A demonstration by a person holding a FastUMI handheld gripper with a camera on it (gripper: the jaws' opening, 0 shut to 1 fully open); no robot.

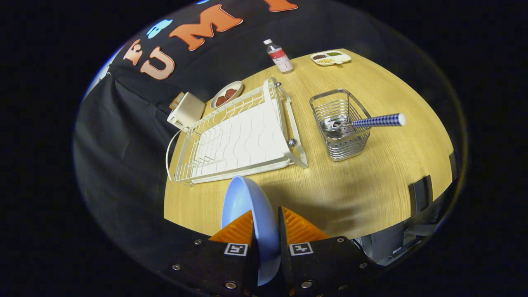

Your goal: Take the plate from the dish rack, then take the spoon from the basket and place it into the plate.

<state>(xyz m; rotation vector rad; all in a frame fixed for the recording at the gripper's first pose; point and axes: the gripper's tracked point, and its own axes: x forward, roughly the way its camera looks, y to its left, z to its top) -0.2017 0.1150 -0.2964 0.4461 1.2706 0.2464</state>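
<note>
The tongs (266,233) are clamped on the pale blue plate (247,206), held on edge between both fingers. At 11 o'clock beyond them the white dish rack (239,140) is seen on the wooden surface (371,181); at 1 o'clock the wire basket (340,123) holds the spoon (377,121) (checked handle sticking out).

Wooden table (371,185) – dish rack (235,140), wire basket (340,123), bottle (279,56), divided tray (331,57), snack dish (226,94), white box (186,110).

Gripper (266,225) fingers clamped both sides on plate (247,202) edge.
</note>
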